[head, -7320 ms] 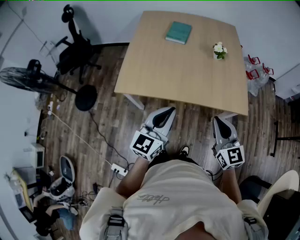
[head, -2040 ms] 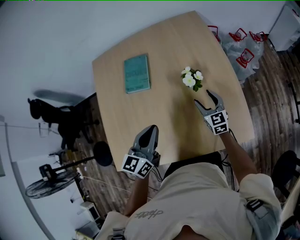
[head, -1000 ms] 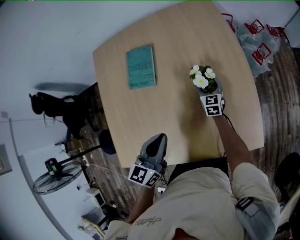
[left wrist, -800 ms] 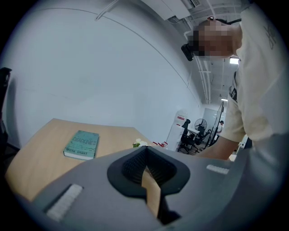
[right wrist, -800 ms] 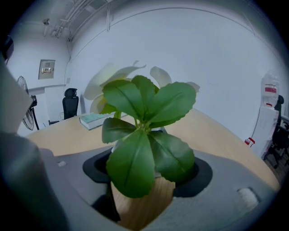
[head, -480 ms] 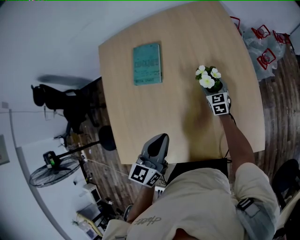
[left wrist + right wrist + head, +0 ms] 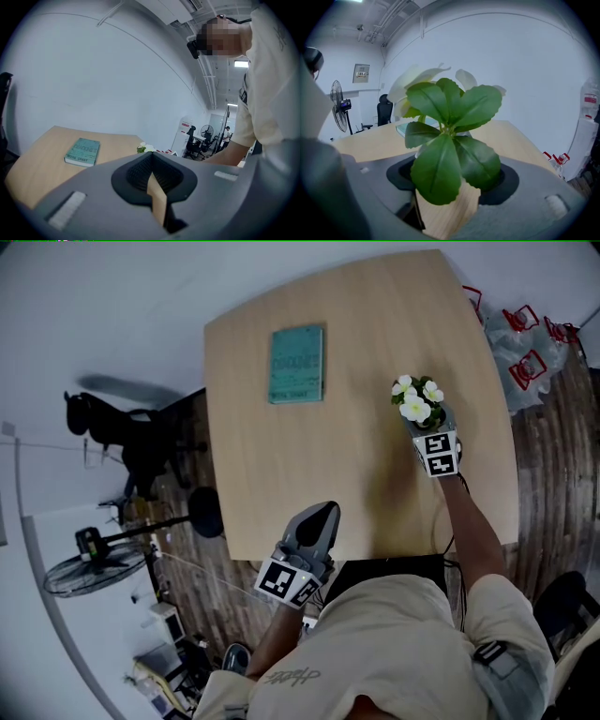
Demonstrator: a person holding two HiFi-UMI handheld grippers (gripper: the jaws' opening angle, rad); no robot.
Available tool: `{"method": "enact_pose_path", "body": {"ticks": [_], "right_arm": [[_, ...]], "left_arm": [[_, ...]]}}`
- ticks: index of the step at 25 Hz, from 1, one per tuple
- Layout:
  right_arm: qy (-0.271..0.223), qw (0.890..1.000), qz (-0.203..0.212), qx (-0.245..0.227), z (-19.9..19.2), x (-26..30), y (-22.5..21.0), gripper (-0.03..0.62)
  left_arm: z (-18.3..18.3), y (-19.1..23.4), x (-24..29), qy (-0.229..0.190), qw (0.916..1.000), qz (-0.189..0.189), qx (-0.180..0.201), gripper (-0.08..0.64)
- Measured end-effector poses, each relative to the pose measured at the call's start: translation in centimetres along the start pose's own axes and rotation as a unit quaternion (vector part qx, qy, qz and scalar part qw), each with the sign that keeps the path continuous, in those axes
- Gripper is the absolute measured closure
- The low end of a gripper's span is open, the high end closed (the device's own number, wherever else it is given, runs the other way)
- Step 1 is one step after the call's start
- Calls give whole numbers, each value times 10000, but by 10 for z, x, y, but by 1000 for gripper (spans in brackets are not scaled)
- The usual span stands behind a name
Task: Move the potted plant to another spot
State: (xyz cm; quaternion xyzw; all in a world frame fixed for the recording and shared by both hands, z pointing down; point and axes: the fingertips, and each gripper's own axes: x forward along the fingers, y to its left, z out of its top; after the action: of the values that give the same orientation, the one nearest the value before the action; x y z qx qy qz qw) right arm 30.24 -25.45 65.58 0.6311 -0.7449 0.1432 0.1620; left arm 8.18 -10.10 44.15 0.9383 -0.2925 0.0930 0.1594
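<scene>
Teal book (image 7: 297, 363) flat on light wooden table (image 7: 281, 474), black office chair (image 7: 117, 430), standing fan (image 7: 82, 571), dark plank floor (image 7: 553, 488)

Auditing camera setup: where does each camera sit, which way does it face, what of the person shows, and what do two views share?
Head view: on the head, facing steeply down at table, book, plant; shows torso, arms, left gripper, right gripper.
Left gripper view: on that gripper, facing along shut fingers across the table; shows shirt, right arm.
Right gripper view: on that gripper, facing the plant gripped between its fingers; person blurred at left.
Shared: head and left gripper views show book, plant.
</scene>
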Motion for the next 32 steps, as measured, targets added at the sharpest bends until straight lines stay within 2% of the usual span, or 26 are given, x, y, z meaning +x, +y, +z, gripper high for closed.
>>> {"method": "enact_pose_path", "body": {"ticks": [6,15,22,32], "right_arm": [[-97,9998,116,90,10,-24,4,258],[-228,9985,481,-94,14,-60,16,258],[-275,9964,660,-466,19,-76,39,258],[-269,9958,718,-496,25,-79,76,258]], "left_arm": [[0,-21,-4,-168,9998,61,-10,541],[-3,-42,-12,-393,9988,274,27,541],[-5,-45,-23,-462,9986,270,-14,542],[-14,-28,-54,-649,9975,265,-3,541]]}}
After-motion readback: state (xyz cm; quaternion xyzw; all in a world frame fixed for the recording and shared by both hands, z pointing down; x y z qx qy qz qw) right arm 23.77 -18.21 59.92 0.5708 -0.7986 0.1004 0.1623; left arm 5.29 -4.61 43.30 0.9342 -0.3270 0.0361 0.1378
